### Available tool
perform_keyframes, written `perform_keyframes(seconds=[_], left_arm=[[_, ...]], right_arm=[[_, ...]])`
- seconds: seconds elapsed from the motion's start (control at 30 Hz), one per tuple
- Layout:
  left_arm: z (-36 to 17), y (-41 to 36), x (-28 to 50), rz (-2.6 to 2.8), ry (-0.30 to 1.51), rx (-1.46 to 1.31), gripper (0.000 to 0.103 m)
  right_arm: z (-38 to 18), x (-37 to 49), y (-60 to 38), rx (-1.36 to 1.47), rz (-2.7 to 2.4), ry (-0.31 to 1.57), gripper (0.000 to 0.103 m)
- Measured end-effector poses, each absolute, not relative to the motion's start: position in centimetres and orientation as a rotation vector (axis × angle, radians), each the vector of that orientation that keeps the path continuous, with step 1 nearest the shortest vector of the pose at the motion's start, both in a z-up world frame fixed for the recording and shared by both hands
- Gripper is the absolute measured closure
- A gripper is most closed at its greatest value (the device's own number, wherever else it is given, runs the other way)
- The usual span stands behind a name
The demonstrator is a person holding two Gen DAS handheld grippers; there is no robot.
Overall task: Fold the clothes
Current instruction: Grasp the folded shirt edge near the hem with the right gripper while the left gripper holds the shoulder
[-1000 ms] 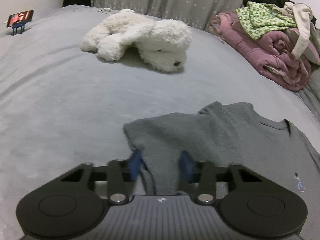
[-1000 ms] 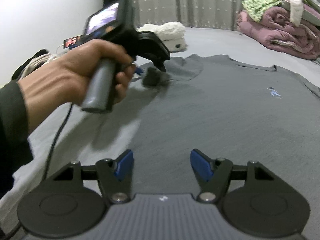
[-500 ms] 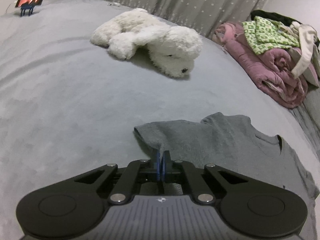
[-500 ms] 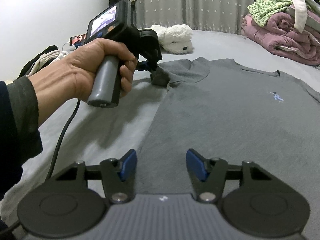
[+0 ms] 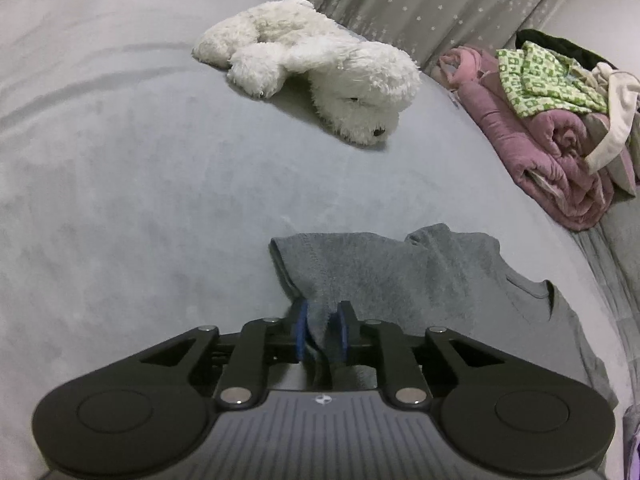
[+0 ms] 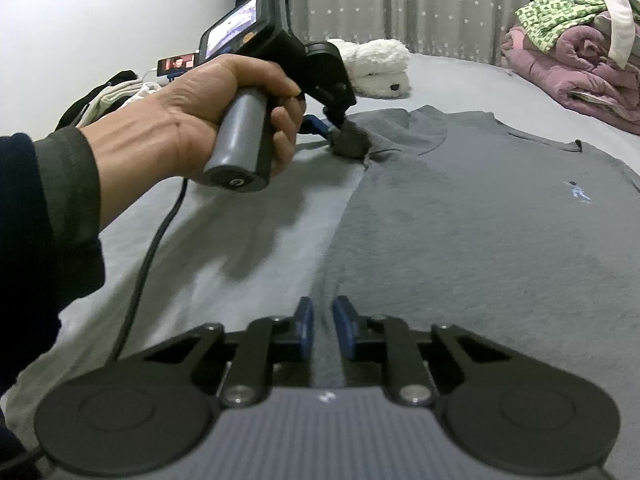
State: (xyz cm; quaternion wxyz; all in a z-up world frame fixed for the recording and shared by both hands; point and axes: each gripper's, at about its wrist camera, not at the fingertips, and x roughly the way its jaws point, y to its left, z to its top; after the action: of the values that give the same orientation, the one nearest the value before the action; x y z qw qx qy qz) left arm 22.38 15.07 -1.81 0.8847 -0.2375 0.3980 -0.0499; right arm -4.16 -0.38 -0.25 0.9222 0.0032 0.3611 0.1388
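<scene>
Grey T-shirt flat on the bed, both grippers at its one side edge; no fold visible yet in the body.

The grey T-shirt [image 6: 460,232] lies front-up on the grey bed [image 5: 140,200], collar toward the white plush dog [image 5: 320,80], chest logo showing, body smooth and unfolded as far as the views reach. Left gripper [image 5: 322,338]: blue pads clamped on a bunch of sleeve cloth, on the dog side of the shirt. Right gripper [image 6: 323,326]: jaws narrowed to a small gap over the shirt's side edge, on the hem side away from the dog; whether cloth is actually pinched I cannot tell. Judgement: this reads as the grasp for a lengthwise side fold, sleeve and edge to go across the body. Remaining for this shirt: that fold, the opposite side, then the crosswise fold. The clothes pile [image 5: 560,120] right of the dog looks unsorted.
</scene>
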Motion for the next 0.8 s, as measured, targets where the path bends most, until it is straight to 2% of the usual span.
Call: perform_keyframes(seconds=[0.07,0.13,0.4,0.47,0.57,0.73,0.8], left_arm=[[-1.8,14.6,22.3,-0.101,0.820,-0.466,0.089],[-1.6,14.3,22.2,-0.106,0.811,-0.437,0.102],[-1.3,15.0,22.2,-0.101,0.790,-0.458,0.102],[-1.3,15.1,22.2,-0.097,0.787,-0.458,0.102],[-1.2,15.2,22.2,-0.092,0.781,-0.456,0.102],[-1.2,15.3,22.2,-0.083,0.778,-0.452,0.102],[-1.2,15.4,22.2,-0.080,0.779,-0.453,0.102]], right_arm=[[-0.1,-4.2,-0.5,0.025,0.292,0.743,0.096],[0.0,-4.3,-0.6,0.044,0.298,0.744,0.097],[0.2,-4.1,-2.7,0.172,0.324,0.751,0.097],[0.2,-4.2,-2.9,0.176,0.332,0.759,0.091],[0.1,-4.7,-2.4,0.163,0.354,0.761,0.064],[-0.3,-6.1,-0.5,0.032,0.377,0.748,0.066],[-0.7,-6.1,0.1,-0.007,0.356,0.762,0.071]])
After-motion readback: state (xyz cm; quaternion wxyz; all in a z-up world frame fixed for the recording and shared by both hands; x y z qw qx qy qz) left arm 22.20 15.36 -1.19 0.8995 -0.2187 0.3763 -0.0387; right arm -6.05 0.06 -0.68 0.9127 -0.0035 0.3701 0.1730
